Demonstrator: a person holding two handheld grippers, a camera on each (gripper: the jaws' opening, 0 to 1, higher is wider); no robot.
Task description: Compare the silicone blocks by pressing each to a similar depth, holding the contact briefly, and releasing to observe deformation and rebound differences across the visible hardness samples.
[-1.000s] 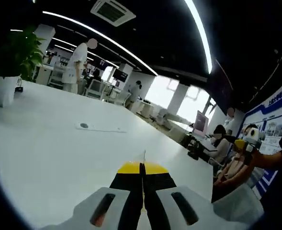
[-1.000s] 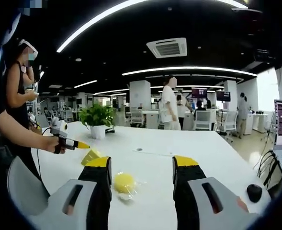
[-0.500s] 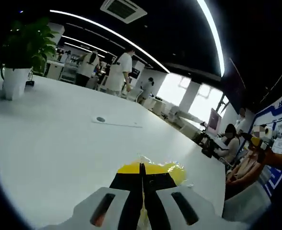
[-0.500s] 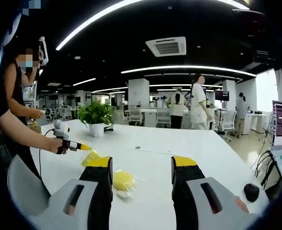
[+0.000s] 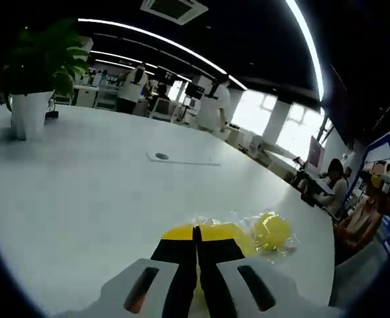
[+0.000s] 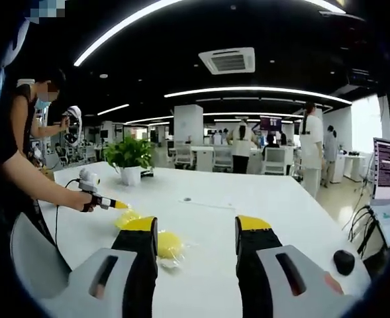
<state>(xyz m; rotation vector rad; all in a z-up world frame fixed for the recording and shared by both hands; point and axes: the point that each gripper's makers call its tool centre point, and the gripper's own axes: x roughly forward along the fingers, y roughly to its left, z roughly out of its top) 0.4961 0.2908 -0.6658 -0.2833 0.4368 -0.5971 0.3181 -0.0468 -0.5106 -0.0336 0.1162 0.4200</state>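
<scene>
On the white table (image 6: 201, 278), closed left gripper (image 5: 196, 233) touches a roundish yellow block (image 6: 168, 244); right gripper (image 6: 195, 232) gapes.

Open white table (image 6: 261, 205) ahead — only the potted plant (image 6: 131, 161) and 2 yellow blocks (image 6: 168, 244) intrude.

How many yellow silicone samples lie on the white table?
2: a round yellow silicone ball in clear wrap beside the right gripper's left jaw, and a flatter yellow piece at the left gripper tip. Others may be hidden.
</scene>
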